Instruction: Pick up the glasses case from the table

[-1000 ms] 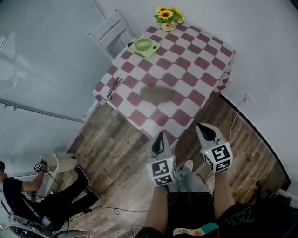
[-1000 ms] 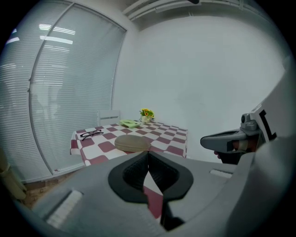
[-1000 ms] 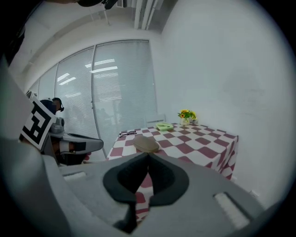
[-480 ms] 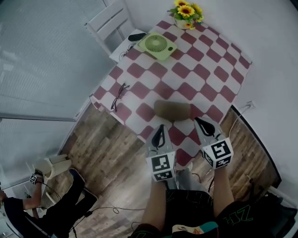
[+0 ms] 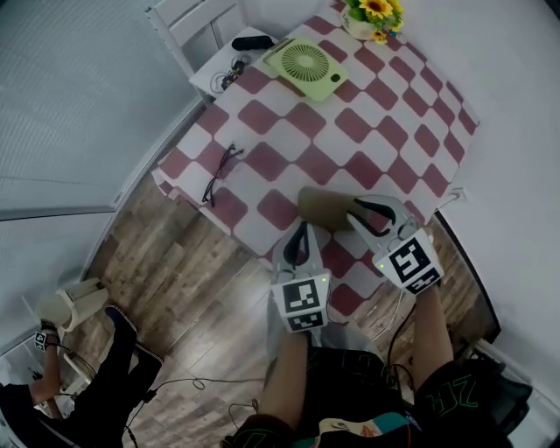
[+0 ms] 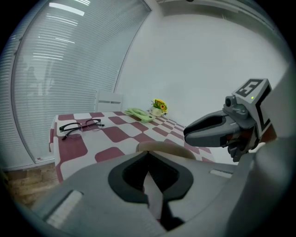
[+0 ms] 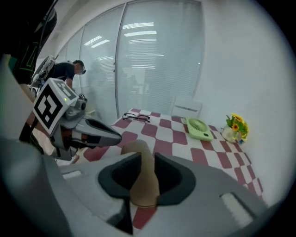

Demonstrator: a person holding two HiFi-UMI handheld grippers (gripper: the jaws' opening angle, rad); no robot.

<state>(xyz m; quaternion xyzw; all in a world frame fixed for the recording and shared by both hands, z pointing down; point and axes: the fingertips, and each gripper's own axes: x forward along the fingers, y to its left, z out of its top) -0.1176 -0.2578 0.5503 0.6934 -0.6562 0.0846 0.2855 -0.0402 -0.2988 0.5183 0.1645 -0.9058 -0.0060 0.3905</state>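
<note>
The tan glasses case [image 5: 322,208] lies near the front edge of the checked table [image 5: 289,140]. My right gripper [image 5: 366,210] hangs over the case's right end, rolled to the left. Its jaws are opening, and in the right gripper view the case [image 7: 135,148] shows through the gap of that gripper [image 7: 148,159], with the pads apart from it. My left gripper [image 5: 301,233] is shut and empty, just short of the case's near side. In the left gripper view the case [image 6: 162,147] lies right beyond the left gripper [image 6: 148,157].
A pair of black glasses [image 5: 219,173] lies at the table's left edge. A green fan [image 5: 308,66] and a pot of sunflowers [image 5: 376,13] stand at the far end. A white chair [image 5: 188,22] is behind the table. A person sits on the floor at the lower left [image 5: 79,394].
Both grippers have moved forward from over the floor to the table's front edge and the case. The right gripper has rolled leftward and its jaws have parted.
</note>
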